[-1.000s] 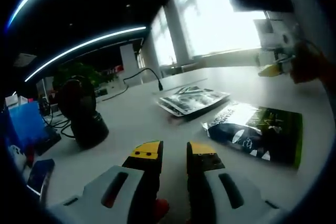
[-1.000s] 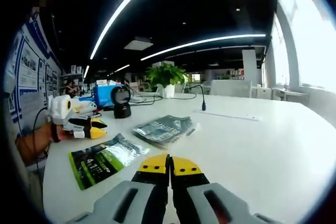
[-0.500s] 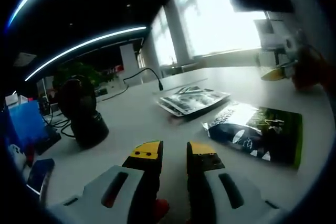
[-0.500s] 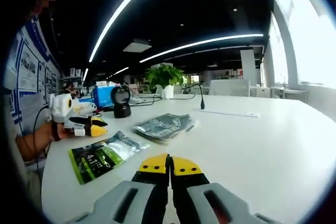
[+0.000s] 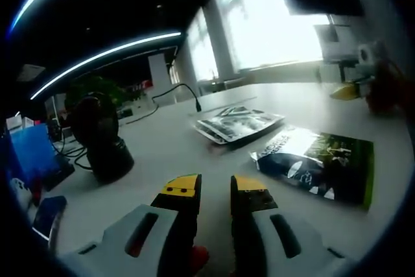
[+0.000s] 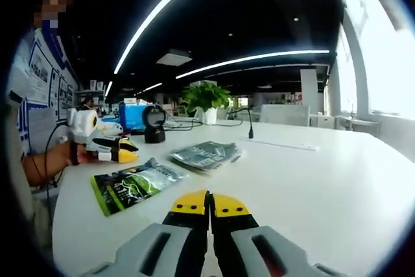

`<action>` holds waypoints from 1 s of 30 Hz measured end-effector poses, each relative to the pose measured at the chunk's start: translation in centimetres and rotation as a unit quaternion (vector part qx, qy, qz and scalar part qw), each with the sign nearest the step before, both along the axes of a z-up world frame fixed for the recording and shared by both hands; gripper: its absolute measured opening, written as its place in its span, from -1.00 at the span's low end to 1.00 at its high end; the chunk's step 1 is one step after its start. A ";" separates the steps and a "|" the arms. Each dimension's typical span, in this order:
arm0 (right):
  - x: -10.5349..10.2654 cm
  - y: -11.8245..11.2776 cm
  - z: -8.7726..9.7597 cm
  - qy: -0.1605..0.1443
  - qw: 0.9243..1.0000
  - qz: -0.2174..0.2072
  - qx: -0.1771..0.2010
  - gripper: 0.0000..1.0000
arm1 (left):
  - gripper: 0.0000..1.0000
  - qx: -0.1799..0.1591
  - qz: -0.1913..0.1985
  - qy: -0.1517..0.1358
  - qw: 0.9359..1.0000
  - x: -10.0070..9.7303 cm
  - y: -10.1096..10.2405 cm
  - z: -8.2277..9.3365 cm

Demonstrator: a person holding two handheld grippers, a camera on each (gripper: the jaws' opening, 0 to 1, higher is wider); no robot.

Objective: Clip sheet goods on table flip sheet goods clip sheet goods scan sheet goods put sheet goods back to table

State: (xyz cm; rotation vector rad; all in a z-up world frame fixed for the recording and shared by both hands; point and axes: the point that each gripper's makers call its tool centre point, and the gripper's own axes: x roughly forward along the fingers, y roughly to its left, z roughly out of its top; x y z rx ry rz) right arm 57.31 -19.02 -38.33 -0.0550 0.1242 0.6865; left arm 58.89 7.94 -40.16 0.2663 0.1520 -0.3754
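Two flat foil packets (image 5: 319, 168) lie unclipped on the white table (image 6: 311, 180); my left fingers (image 5: 215, 187) stay parted, right fingers (image 6: 209, 202) stay clenched, lifting slightly.

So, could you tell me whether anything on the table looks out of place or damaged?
Nothing stands out. The green packet and the grey packets lie flat on the white table, apart from each other, and the scanner stands upright.

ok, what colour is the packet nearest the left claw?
Green and black packet, silvery at one end; clearest in the left gripper view.
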 end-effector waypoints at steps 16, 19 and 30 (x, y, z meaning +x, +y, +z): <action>-0.3 0.0 0.8 -0.023 0.999 0.011 0.027 -1.00 | -0.77 0.013 -0.002 0.002 1.000 -0.1 -0.2 -0.2; -0.4 0.1 0.7 -0.028 0.999 0.011 0.019 -1.00 | -0.77 0.013 -0.001 0.002 1.000 0.0 -0.1 -0.2; -0.4 0.1 0.6 -0.039 0.999 0.007 0.000 -1.00 | -0.77 0.010 0.002 0.001 1.000 0.0 0.0 -0.2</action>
